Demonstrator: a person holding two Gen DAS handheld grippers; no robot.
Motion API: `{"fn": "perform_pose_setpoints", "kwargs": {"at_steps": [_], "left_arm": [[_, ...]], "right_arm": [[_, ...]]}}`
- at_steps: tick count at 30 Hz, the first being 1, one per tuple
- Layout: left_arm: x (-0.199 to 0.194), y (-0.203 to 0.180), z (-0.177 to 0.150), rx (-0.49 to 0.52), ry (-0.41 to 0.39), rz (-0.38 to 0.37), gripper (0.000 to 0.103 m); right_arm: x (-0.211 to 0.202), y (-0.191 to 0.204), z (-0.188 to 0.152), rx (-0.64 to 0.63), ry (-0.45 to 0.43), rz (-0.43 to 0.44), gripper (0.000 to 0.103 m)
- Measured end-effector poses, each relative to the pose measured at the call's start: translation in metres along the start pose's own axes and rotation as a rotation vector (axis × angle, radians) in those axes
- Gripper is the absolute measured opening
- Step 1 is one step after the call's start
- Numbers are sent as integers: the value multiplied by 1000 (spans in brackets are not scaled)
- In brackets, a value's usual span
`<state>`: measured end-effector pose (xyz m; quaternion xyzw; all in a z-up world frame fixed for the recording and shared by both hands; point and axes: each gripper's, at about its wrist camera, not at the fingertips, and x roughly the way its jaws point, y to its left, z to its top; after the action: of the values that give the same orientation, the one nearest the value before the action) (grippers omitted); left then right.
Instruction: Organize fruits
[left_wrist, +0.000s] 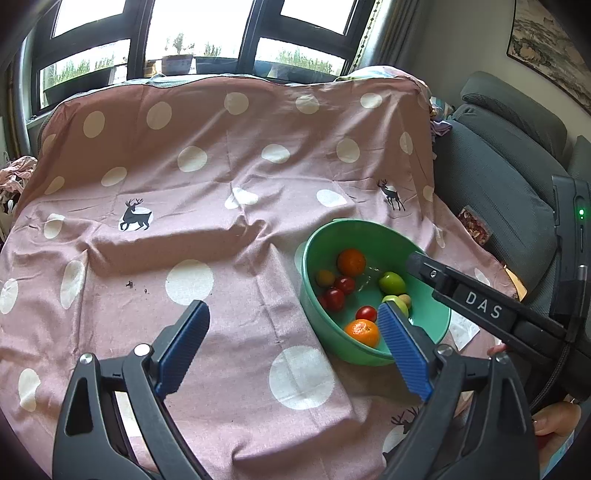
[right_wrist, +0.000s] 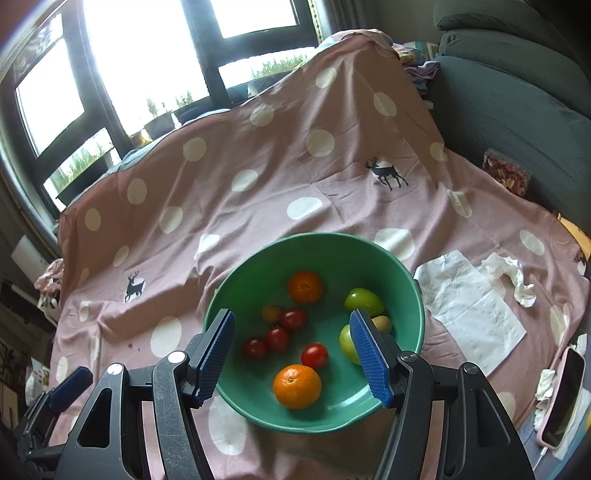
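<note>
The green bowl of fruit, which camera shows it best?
The right wrist view: the green bowl sits centred, nearly its whole rim and all the fruit visible. In the left wrist view the bowl lies off to the right, partly hidden by gripper parts.

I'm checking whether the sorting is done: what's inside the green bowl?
The green bowl holds two oranges, four red tomatoes, a small yellowish one, two green fruits and a small tan piece. The right gripper's pad partly covers the nearer green fruit.
</note>
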<state>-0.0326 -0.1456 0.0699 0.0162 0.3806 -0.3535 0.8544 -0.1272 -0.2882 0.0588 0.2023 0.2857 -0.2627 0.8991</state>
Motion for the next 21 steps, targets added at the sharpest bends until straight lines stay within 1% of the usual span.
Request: {"fn": "perform_pose_setpoints", "kwargs": {"at_steps": [4, 21], "left_arm": [[-1, 1, 0, -1, -2, -5, 93], [-4, 1, 0, -13, -2, -12, 93]], "right_arm": [[1, 5, -1, -13, 6, 13, 65], [3, 7, -1, -19, 12, 4, 65]]}}
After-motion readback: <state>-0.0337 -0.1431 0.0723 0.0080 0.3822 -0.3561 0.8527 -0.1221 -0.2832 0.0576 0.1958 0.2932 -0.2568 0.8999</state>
